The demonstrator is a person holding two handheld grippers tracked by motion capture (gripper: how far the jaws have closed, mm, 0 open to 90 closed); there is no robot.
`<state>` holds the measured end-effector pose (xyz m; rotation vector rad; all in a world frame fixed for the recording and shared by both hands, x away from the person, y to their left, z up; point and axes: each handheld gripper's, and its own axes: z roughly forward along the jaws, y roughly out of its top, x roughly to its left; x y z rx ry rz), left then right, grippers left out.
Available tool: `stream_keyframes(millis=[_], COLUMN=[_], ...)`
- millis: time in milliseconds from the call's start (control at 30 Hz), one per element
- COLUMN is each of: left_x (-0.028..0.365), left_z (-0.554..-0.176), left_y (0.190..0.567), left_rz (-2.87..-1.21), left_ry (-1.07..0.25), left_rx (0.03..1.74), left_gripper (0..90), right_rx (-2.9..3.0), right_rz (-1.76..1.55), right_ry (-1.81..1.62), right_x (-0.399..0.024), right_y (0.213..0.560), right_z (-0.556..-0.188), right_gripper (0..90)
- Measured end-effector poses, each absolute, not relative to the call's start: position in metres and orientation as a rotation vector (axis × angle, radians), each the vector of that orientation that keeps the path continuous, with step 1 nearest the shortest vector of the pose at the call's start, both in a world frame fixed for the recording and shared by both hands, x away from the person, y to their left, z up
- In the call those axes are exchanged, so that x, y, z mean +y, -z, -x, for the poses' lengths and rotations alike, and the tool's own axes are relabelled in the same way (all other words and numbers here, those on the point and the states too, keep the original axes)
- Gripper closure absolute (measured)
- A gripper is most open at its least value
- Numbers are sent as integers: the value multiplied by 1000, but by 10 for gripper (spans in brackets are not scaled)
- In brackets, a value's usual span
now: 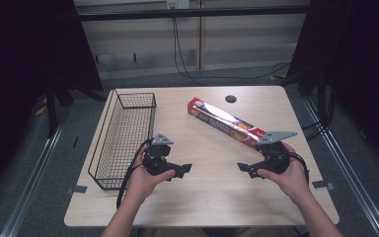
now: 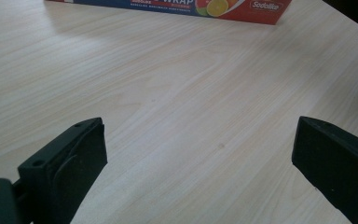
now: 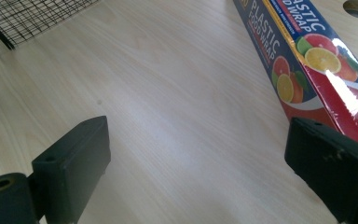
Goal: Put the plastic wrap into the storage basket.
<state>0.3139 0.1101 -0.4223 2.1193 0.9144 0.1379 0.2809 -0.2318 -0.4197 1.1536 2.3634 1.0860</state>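
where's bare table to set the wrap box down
Bare wood lies between the left claw and right claw, and along the near table edge. It is tighter between wire basket and wrap box.

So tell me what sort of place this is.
Probably a lab recording station: a bare wooden table framed by black curtains, loose cables along the wall, staged wire basket and plastic wrap box.

Bare table (image 1: 212,148) lies between wire basket (image 1: 123,138) and wrap box (image 1: 227,123).
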Motion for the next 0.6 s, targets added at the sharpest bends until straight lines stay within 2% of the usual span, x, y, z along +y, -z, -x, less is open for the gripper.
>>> stream_keyframes(millis=[333,600], left_x=[107,105], left_z=[-315,-315], left_y=[422,424], left_rz=[-2131,-2131], left_ry=[-129,-128], left_rx=[912,915], left_gripper=[31,33], right_rx=[2376,2371], right_rz=[-1162,-1228], right_ry=[-1029,-994], right_x=[-208,-211], right_y=[418,414], right_z=[-308,-339], right_gripper=[66,67])
